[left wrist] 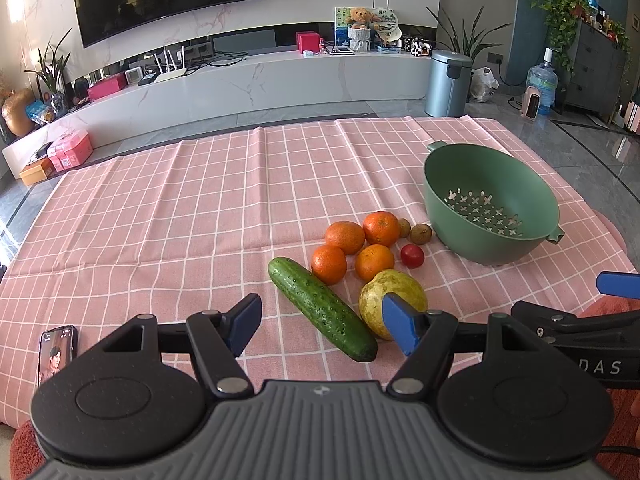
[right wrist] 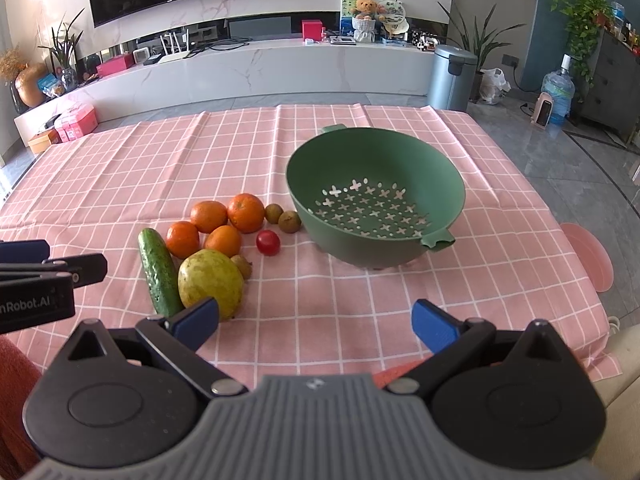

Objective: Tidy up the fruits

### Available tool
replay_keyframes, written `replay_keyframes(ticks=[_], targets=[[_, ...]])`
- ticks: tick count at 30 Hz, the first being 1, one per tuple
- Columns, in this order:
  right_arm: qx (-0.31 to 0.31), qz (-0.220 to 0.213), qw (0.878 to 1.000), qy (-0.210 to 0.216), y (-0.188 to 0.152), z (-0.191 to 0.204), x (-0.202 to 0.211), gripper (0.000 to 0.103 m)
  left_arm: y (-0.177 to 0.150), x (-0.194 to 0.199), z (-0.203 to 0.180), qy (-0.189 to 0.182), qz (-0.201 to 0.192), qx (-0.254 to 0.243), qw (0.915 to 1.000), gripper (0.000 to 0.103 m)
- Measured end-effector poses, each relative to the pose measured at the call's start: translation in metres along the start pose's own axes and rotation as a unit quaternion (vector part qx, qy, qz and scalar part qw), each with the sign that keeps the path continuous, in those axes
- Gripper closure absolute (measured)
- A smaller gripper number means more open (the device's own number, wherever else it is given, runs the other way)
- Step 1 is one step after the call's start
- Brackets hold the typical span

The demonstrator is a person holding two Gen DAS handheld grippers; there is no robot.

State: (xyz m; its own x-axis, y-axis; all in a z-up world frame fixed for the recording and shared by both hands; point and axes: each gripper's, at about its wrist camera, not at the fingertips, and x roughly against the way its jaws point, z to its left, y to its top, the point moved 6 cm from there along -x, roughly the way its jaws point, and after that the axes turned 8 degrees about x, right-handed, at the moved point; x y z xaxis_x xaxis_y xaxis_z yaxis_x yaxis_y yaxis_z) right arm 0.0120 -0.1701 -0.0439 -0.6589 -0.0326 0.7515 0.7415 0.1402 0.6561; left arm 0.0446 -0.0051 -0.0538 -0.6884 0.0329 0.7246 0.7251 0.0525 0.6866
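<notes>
The tablecloth [right wrist: 360, 320] is matt checked cloth with soft creases. The colander [right wrist: 376, 196] looks like smooth matt plastic. The cucumber [left wrist: 322, 308], at its eight o'clock, has glossy, bumpy skin.

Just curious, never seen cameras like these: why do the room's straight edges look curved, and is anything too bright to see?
Left wrist view: fisheye bending bows the TV shelf; black corners; window glare whitens the floor. Right wrist view: same curving; colander and fruit stay sharp.

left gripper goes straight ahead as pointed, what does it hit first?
Probably the cucumber: it lies between the open left gripper fingers. Yellow-green fruit sits just right; depth unclear.
</notes>
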Motion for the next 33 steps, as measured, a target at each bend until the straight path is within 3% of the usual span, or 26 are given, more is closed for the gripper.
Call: replay_keyframes(ticks=[28,33], targets=[[-0.005,0.003,1.0,0.0,-0.0006,-0.0007,-0.003,0.005,0.0013,-0.001,-0.0011,-0.006,0.011,-0.001,0.9999,0.021],[-0.001,-0.018,1.0,0.021,0.0003,0.0023,-0.0061,0.005,0.0059,-0.0057,0.0034,-0.02,0.027,0.012,0.9994,0.023]])
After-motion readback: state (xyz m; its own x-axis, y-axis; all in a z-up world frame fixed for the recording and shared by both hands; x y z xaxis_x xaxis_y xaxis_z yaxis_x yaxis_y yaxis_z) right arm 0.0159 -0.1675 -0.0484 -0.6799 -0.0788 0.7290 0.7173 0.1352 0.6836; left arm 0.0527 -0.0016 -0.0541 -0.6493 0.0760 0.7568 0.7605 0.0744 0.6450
